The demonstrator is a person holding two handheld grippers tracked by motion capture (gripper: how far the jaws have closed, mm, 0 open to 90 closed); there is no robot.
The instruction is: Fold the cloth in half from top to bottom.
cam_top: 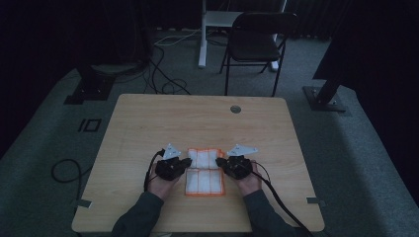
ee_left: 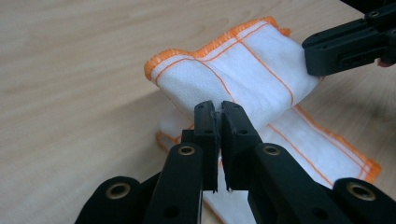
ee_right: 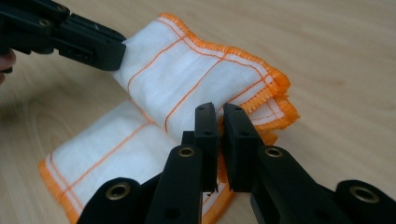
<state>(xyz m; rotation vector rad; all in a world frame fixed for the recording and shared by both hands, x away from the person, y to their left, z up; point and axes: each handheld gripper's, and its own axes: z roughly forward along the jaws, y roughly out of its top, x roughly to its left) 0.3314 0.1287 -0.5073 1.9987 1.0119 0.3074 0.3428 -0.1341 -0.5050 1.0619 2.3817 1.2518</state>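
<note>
Left gripper (ee_left: 219, 109), right gripper (ee_right: 219, 112), jaws pinching cloth (cam_top: 204, 170) (orange-edged)

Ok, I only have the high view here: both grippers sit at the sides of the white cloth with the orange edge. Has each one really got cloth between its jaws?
Observer: Yes. In the left gripper view the left gripper is shut on a pinch of the cloth.
Operator: And the right one?
Observer: Same. In the right gripper view the right gripper is shut on the cloth's edge beside an orange-hemmed corner.
Operator: Is the cloth flat on the table?
Observer: No. The gripped part is raised and curls over the part lying flat on the table.
</note>
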